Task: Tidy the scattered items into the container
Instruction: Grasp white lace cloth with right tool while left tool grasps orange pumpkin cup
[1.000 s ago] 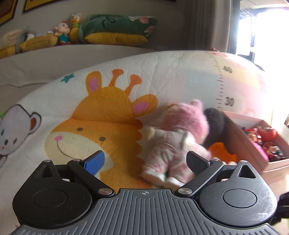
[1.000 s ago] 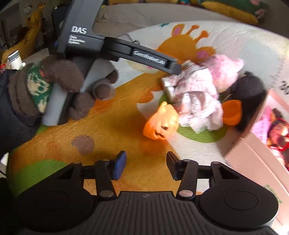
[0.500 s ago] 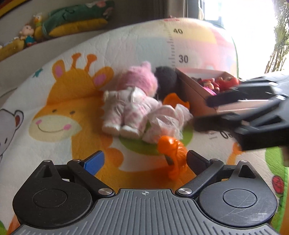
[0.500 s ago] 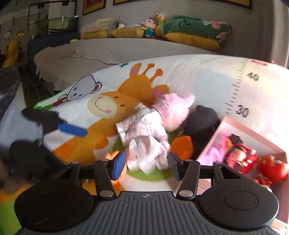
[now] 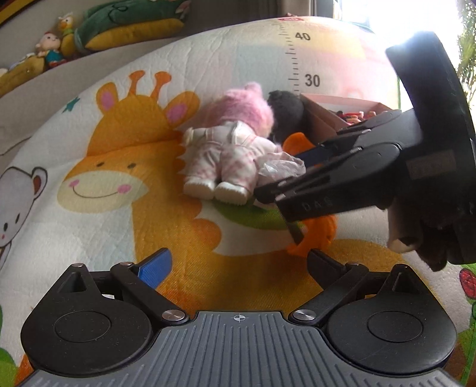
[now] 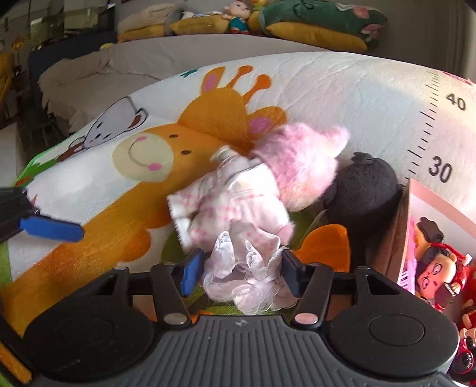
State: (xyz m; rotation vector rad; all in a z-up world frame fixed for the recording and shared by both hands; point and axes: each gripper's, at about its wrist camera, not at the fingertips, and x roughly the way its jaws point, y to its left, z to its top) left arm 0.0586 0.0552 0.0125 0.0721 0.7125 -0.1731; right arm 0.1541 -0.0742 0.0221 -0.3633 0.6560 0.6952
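Right tongs (image 6: 242, 272) are straddling a white lacy cloth (image 6: 247, 277) on the play mat (image 6: 327, 89), fingers parted and not yet pinching. Left tongs (image 5: 238, 265) are hovering wide open and empty. Beyond, the pink doll (image 6: 253, 193) is lying beside the toy box (image 6: 431, 202).

Daylight, strong: blown-out glare at the upper right of the left wrist view, from a window (image 5: 416, 18). Fisheye bending curves the play mat (image 6: 327, 89) at the edges. Motion blur softens the pink-haired doll (image 6: 267, 184); the far shelf is dim.
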